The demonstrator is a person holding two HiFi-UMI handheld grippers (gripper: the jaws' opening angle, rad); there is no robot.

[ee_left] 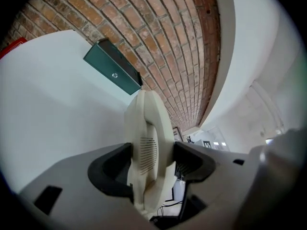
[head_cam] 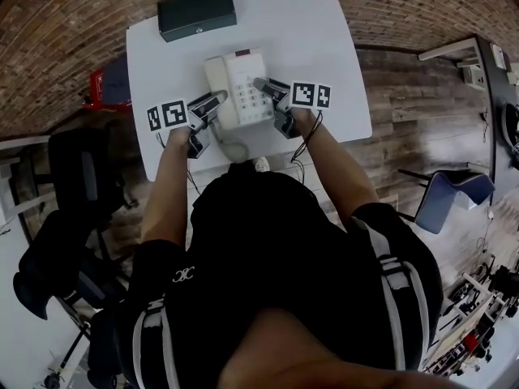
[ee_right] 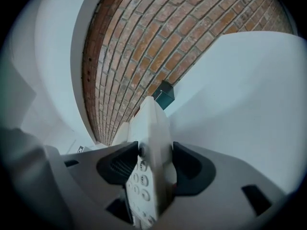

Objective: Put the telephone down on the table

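Note:
A cream desk telephone point(head_cam: 240, 90) with a keypad and its handset on the left is held over the near half of the white table point(head_cam: 324, 47), gripped from both sides. My left gripper point(head_cam: 216, 100) is shut on the handset side point(ee_left: 146, 143). My right gripper point(head_cam: 267, 86) is shut on the keypad side point(ee_right: 149, 147), with the number keys showing between the jaws. The phone's cord point(head_cam: 233, 147) loops down toward the table's near edge. I cannot tell whether the phone's base touches the tabletop.
A dark green box point(head_cam: 197, 11) lies at the table's far edge, also visible as the green box point(ee_left: 112, 67) and the green box point(ee_right: 164, 94). A brick wall runs behind. A blue chair point(head_cam: 452, 194) stands right, black chairs point(head_cam: 77, 185) left.

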